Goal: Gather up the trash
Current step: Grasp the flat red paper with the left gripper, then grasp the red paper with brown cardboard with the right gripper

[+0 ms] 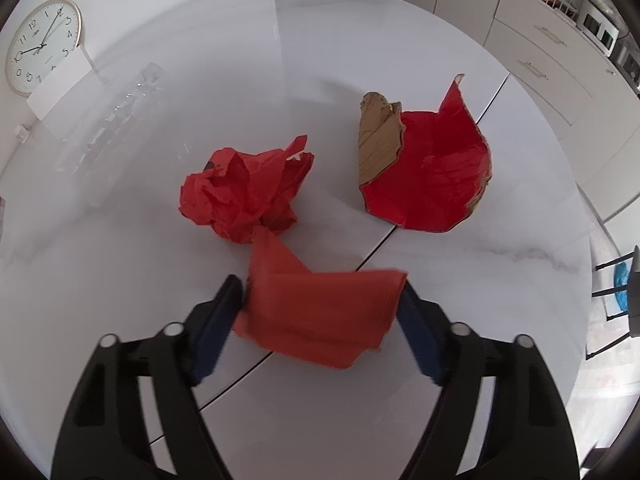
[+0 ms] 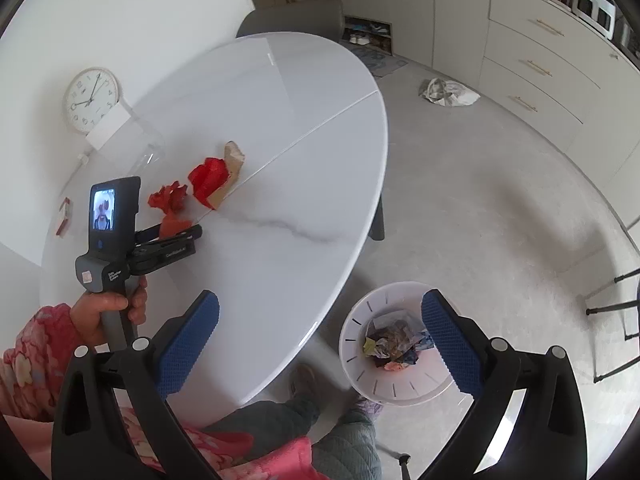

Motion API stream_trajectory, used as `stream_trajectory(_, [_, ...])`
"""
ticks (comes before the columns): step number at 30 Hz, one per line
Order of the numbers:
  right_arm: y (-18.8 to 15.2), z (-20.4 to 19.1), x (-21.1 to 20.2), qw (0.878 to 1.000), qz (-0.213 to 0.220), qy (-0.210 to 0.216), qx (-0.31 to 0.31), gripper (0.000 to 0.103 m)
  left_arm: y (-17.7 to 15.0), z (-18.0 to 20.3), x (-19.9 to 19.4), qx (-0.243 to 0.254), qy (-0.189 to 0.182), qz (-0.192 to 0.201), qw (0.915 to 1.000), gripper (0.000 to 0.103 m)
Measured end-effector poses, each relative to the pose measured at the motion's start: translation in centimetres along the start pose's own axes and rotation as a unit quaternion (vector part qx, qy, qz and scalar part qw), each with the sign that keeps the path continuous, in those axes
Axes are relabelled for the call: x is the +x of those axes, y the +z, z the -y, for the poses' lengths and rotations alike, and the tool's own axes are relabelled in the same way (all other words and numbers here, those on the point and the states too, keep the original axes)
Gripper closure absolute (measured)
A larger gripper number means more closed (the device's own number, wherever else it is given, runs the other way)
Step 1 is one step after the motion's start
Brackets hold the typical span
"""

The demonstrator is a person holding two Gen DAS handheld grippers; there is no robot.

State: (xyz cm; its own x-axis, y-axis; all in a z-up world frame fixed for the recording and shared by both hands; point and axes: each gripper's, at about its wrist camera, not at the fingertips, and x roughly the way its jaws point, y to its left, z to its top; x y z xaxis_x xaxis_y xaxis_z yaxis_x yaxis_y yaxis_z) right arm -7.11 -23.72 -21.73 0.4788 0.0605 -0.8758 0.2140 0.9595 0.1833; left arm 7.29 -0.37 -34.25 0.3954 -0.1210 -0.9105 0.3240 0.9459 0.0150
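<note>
My left gripper [image 1: 320,304] is shut on a folded red paper sheet [image 1: 320,320] and holds it just above the white table [image 1: 160,264]. Beyond it lie a crumpled red paper ball [image 1: 244,192] and a torn red-and-brown paper bag piece [image 1: 424,176]. In the right wrist view the left gripper [image 2: 176,236] shows with the red sheet [image 2: 174,224], near the ball [image 2: 170,198] and the bag piece [image 2: 210,182]. My right gripper [image 2: 320,332] is open and empty, raised over the table's edge beside a white trash bin [image 2: 360,360] holding several scraps.
A round clock [image 1: 42,46] leans on the wall behind a clear plastic bottle [image 1: 108,128]. A small red-and-white box [image 2: 64,216] lies at the table's left. A chair [image 2: 296,20] stands at the far side; a plastic bag [image 2: 448,92] lies on the floor by drawers [image 2: 536,72].
</note>
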Motion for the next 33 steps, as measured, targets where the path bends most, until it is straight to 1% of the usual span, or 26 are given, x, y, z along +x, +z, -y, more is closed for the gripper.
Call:
stream_trajectory(5, [0.1, -0.8, 0.1, 1.000, -0.002, 0.005, -0.012, 0.003, -0.1, 0.1, -0.2, 0.002, 0.000, -0.001, 1.0000, 0.035])
stream_trajectory(12, [0.4, -1.0, 0.4, 1.000, -0.007, 0.006, -0.018, 0.003, -0.2, -0.1, -0.6, -0.007, -0.004, -0.002, 1.0000, 0.035])
stream_trajectory(15, [0.5, -1.1, 0.7, 1.000, -0.010, 0.009, -0.019, 0.003, -0.2, -0.2, -1.3, -0.013, -0.006, 0.001, 0.9999, 0.035])
stream_trajectory(18, [1.1, -1.7, 1.4, 0.999, -0.013, 0.015, -0.024, 0.003, -0.3, -0.7, -2.8, -0.025, -0.011, 0.010, 0.9996, 0.035])
stream_trajectory(21, [2.8, -3.1, 3.2, 0.999, -0.018, 0.031, -0.041, 0.003, -0.9, -1.8, -5.1, -0.042, -0.017, 0.021, 0.9988, 0.035])
stream_trajectory(24, [5.6, -5.9, 6.6, 0.996, -0.028, 0.056, -0.059, 0.003, -2.1, -3.7, -7.9, -0.056, -0.017, 0.036, 0.9976, 0.035])
stream_trajectory(28, [9.1, -8.6, 11.3, 0.996, -0.047, 0.049, -0.055, 0.004, -3.7, -6.5, -10.7, -0.072, -0.005, 0.049, 0.9962, 0.035])
stream_trajectory(30, [10.8, -9.6, 14.1, 0.997, -0.061, 0.041, -0.035, 0.008, -4.6, -7.9, -11.7, -0.083, 0.001, 0.051, 0.9953, 0.035])
stream_trajectory(32, [11.8, -10.0, 16.1, 0.996, -0.079, 0.036, -0.015, 0.017, -5.8, -9.5, -12.4, -0.094, 0.007, 0.051, 0.9942, 0.035])
stream_trajectory(33, [12.1, -10.1, 16.8, 0.996, -0.085, 0.033, -0.009, 0.019, -6.3, -10.2, -12.7, -0.099, 0.009, 0.051, 0.9937, 0.035])
